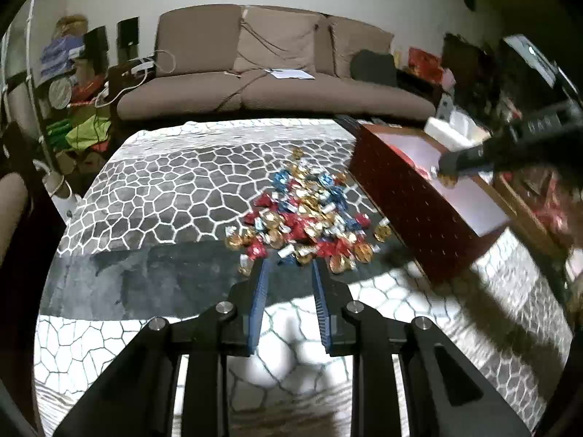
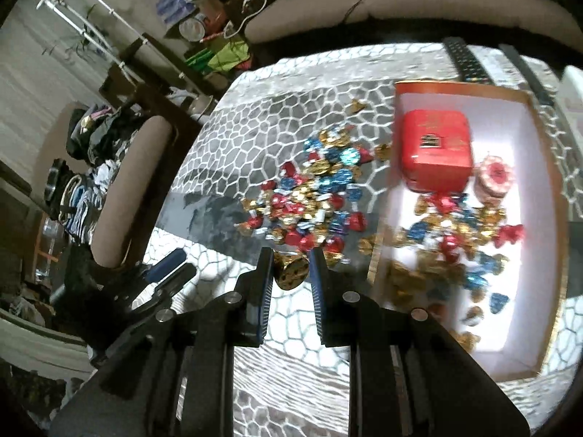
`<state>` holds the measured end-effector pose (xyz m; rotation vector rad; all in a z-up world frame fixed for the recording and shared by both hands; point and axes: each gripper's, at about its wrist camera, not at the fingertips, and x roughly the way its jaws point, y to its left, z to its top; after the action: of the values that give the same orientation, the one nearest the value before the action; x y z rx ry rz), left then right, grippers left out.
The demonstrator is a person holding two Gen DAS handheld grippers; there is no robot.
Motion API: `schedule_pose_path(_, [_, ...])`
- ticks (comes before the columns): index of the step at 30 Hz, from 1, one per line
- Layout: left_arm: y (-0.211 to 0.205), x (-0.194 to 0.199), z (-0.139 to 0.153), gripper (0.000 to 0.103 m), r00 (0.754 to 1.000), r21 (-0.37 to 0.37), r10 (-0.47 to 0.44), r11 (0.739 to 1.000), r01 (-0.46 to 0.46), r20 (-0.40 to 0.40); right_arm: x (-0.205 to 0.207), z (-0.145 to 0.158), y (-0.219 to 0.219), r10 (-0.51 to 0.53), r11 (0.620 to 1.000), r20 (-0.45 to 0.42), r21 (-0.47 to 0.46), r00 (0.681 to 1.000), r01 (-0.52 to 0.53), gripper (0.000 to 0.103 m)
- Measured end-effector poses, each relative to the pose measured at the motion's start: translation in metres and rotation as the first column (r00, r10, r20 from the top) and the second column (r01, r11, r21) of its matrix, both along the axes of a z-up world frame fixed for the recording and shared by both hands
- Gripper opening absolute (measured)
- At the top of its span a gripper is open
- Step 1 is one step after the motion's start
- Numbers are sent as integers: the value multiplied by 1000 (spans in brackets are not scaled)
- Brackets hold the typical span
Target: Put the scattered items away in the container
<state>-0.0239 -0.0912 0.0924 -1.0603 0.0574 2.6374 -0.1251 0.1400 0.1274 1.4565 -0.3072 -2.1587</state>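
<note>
Foil candies [image 1: 306,211] heaped by red box [image 1: 408,196], right gripper [image 2: 291,271] pinching gold candy [image 2: 291,273], left gripper [image 1: 288,266] fingers apart, empty

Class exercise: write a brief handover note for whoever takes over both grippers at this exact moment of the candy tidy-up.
Right gripper: shut on a gold candy, up by the red box.
Left gripper: open, empty, at the near edge of the candy pile.
Done: many candies already lie in the box, beside a red tin.
Left: drop the held candy in, then clear the large pile on the table.
</note>
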Motion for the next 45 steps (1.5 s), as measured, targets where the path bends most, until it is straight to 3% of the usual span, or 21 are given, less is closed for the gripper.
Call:
schedule_pose_path(2, [0, -6, -12, 25, 999, -29, 16, 999, -15, 28, 1, 1, 8, -5, 1000, -1, 6, 1000, 5, 19])
schedule_pose_path(11, [-9, -74, -76, 25, 977, -9, 149, 989, -149, 154, 4, -16, 15, 2, 1000, 19, -17, 1000, -2, 19])
schedule_pose_path(22, [-5, -70, -70, 20, 987, 23, 133, 991, -135, 95, 2, -32, 19, 21, 998, 34, -61, 999, -19, 19])
schedule_pose_path(26, [-5, -62, -56, 20, 989, 52, 119, 991, -124, 89, 6, -28, 26, 18, 996, 31, -83, 999, -16, 19])
schedule_pose_path(30, [9, -49, -21, 20, 995, 75, 79, 994, -83, 53, 9, -14, 44, -11, 994, 15, -113, 1000, 13, 19])
schedule_pose_path(37, [73, -32, 46, 20, 999, 111, -26, 993, 28, -19, 21, 11, 97, -129, 978, -19, -164, 991, 125, 19])
schedule_pose_path(45, [147, -29, 63, 20, 996, 134, -85, 987, 87, -17, 33, 16, 148, -240, 965, -48, -124, 969, 233, 19])
